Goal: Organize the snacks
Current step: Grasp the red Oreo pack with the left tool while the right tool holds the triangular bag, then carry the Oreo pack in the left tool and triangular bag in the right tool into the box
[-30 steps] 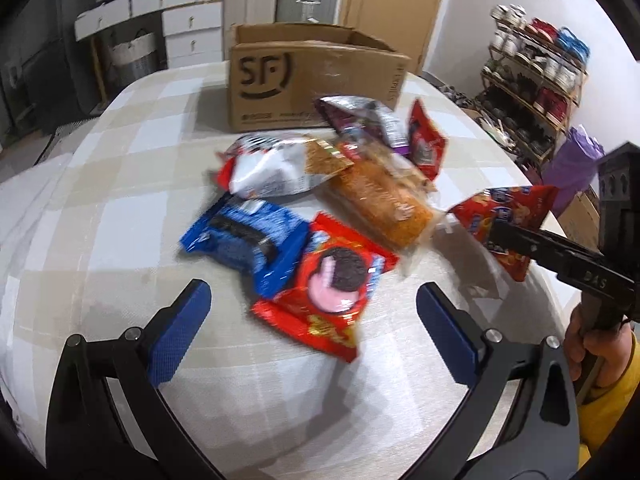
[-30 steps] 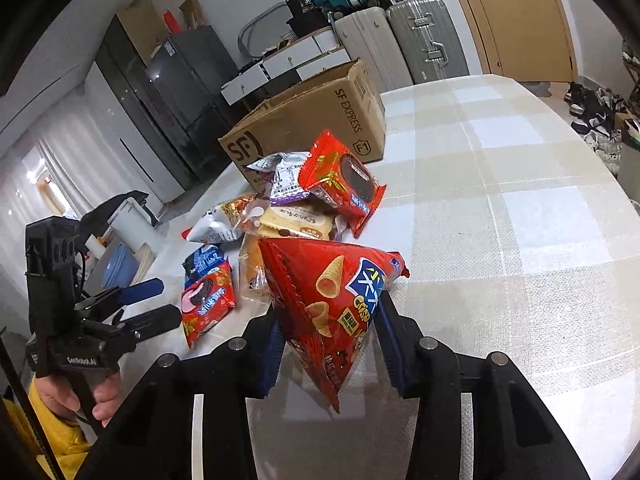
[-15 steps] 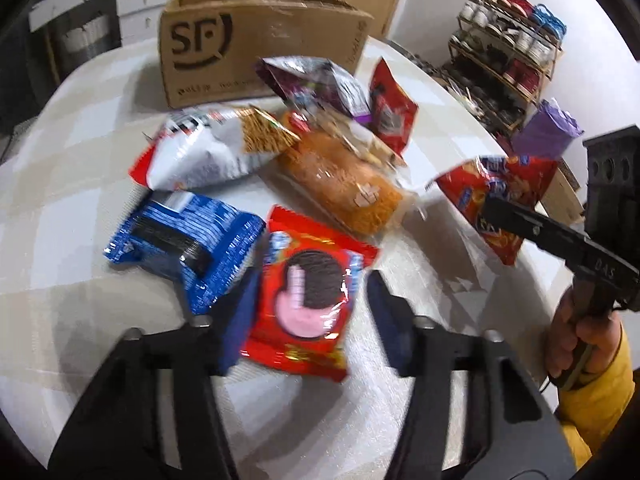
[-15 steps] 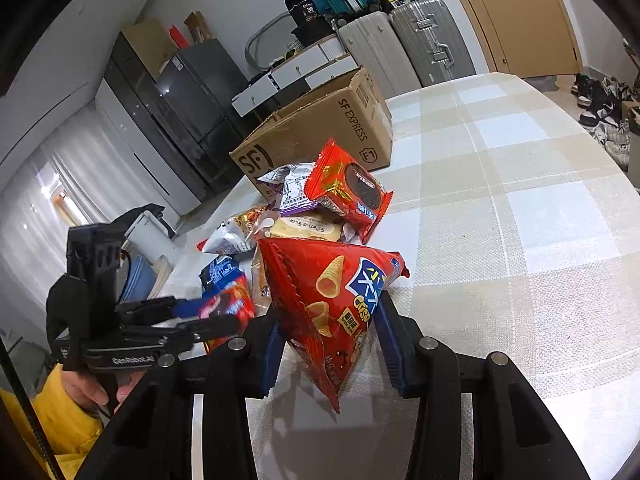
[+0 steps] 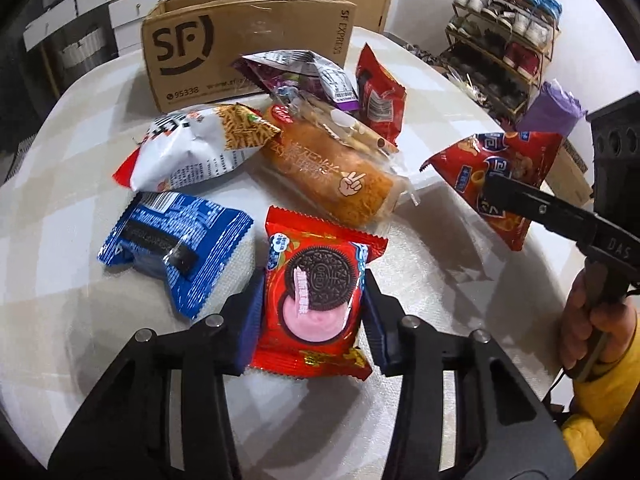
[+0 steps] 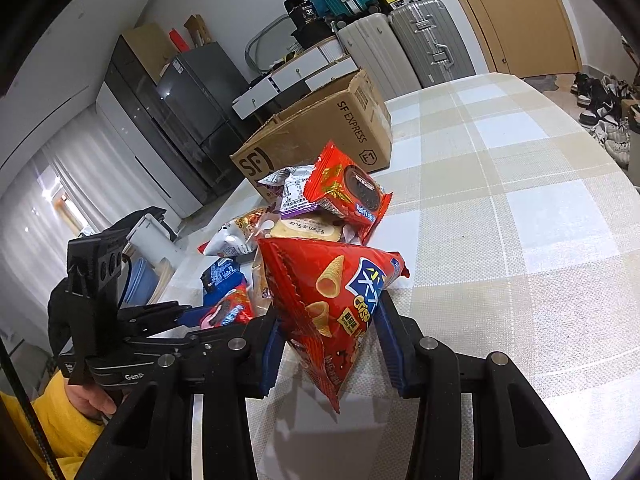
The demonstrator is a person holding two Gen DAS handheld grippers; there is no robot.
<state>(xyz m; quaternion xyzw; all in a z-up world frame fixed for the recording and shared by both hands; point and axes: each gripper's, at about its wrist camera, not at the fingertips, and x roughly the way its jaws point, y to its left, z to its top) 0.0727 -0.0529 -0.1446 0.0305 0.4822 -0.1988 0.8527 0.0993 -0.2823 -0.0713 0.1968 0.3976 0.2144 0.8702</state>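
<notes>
Snacks, assorted, loose on the checked worktop [image 5: 60, 208] in front of the open SF cardboard box [image 5: 240, 40], which serves as landmark. Nearest the box: a purple-and-silver packet [image 5: 304, 72] and a small red packet [image 5: 380, 88]. Further out from the box: a white crisp bag [image 5: 188, 148], a clear-wrapped bread roll [image 5: 340, 180], then a blue biscuit pack [image 5: 176, 240]. Furthest from the box: the red cookie pack [image 5: 316, 292], flat on the worktop. Left tongs [image 5: 312, 312]: a second ago spread wide, now straddling the red cookie pack and closing, blue pads at its two side edges; pack not yet lifted. Right tongs [image 6: 332, 344]: clamped on the red corn-cone bag [image 6: 336, 304], held clear of the worktop, well out from the box, unmoved. Judgement: with the left closing, both hands will carry a pack, likely bound for the box.
</notes>
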